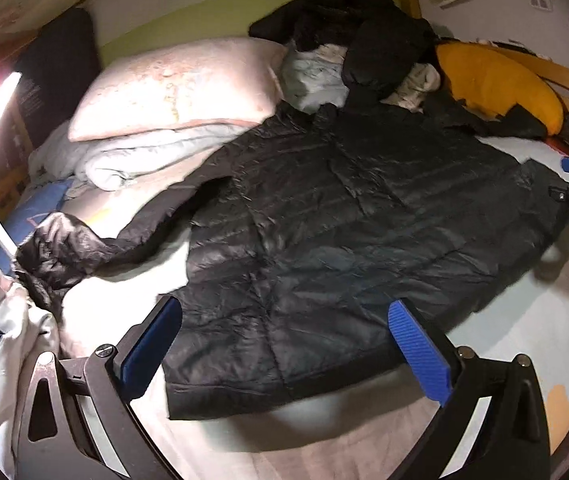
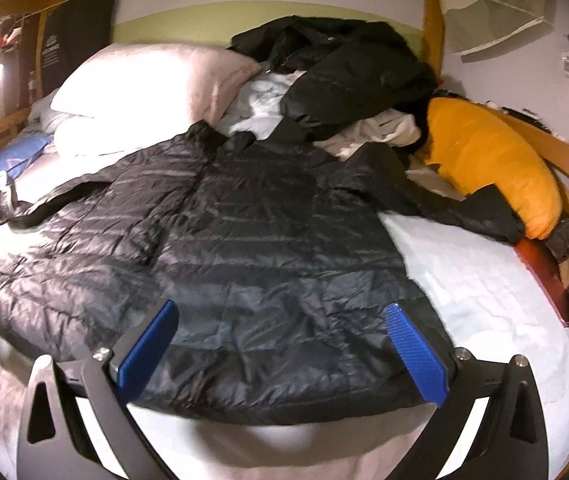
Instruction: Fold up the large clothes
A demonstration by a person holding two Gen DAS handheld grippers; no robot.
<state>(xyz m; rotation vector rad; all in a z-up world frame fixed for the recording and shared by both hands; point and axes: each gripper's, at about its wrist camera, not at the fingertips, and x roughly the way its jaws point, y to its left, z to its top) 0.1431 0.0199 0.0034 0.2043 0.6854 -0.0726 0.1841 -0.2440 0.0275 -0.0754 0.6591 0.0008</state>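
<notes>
Now flat on the bed (image 1: 132,280): black jacket (image 1: 324,220), back up, hem nearest, one sleeve (image 1: 96,240) trailing left, the other (image 2: 464,208) toward the orange cushion (image 2: 484,168). Left gripper (image 1: 284,344) and right gripper (image 2: 280,348) over the hem, fingers (image 2: 416,356) spread wide, holding nothing. Best next: pinch a sleeve cuff, fold across the body, smooth flat. Pile (image 1: 344,40) behind, left alone.

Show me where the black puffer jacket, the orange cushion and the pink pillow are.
black puffer jacket (image 2: 244,248), right wrist view, quilted back panel.
orange cushion (image 2: 480,160), right wrist view, its middle.
pink pillow (image 1: 180,84), left wrist view, top face.
</notes>
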